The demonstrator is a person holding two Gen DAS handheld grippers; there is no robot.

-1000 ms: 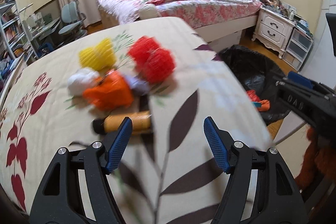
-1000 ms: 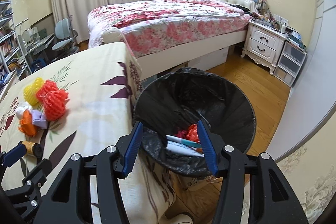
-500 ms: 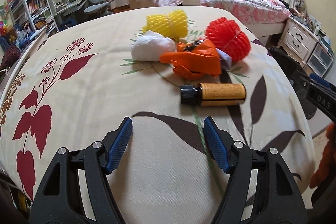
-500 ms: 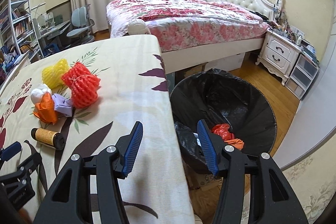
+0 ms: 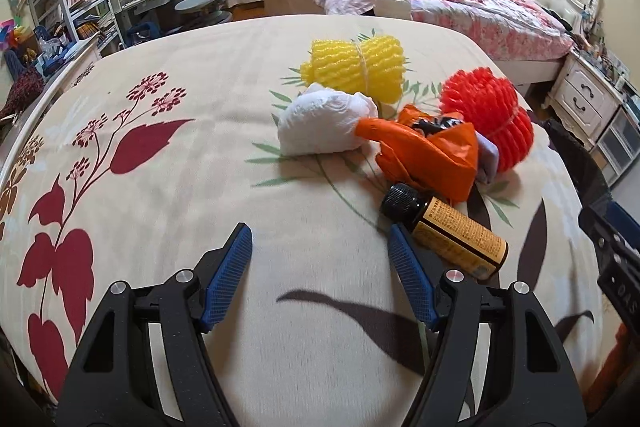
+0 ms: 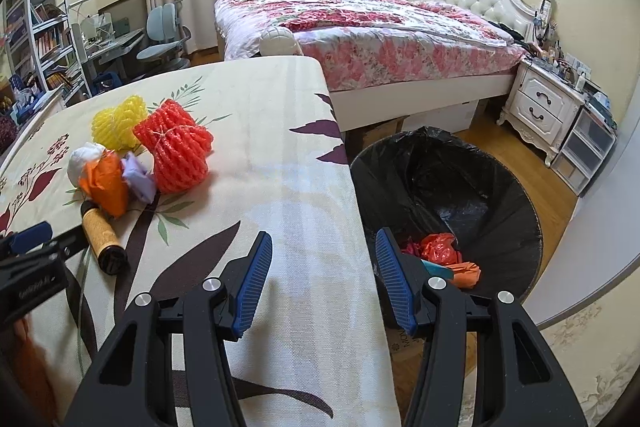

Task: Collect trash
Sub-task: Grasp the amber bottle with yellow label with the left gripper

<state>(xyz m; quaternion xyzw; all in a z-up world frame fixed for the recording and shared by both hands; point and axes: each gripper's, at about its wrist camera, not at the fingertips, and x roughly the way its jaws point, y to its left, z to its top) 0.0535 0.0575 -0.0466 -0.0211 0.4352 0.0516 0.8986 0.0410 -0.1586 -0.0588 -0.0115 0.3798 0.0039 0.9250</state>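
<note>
Left gripper (image 5: 320, 269) swung from bin toward trash pile; fingers apart, empty. Amber bottle (image 5: 448, 233), black cap, lies on tabletop (image 5: 180, 187) beside right finger. Right gripper (image 6: 322, 277) parted, empty.

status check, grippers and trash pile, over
Left gripper and right gripper open, empty. Bottle nearest left, beside orange bag; rest piled behind. Bin off table edge. Nothing blocking.

My left gripper (image 5: 320, 275) and right gripper (image 6: 324, 281) share one build: black plastic frames with triangular cut-outs. Each finger carries a ribbed blue pad (image 5: 226, 277) and a silver screw head (image 5: 185, 275).
</note>
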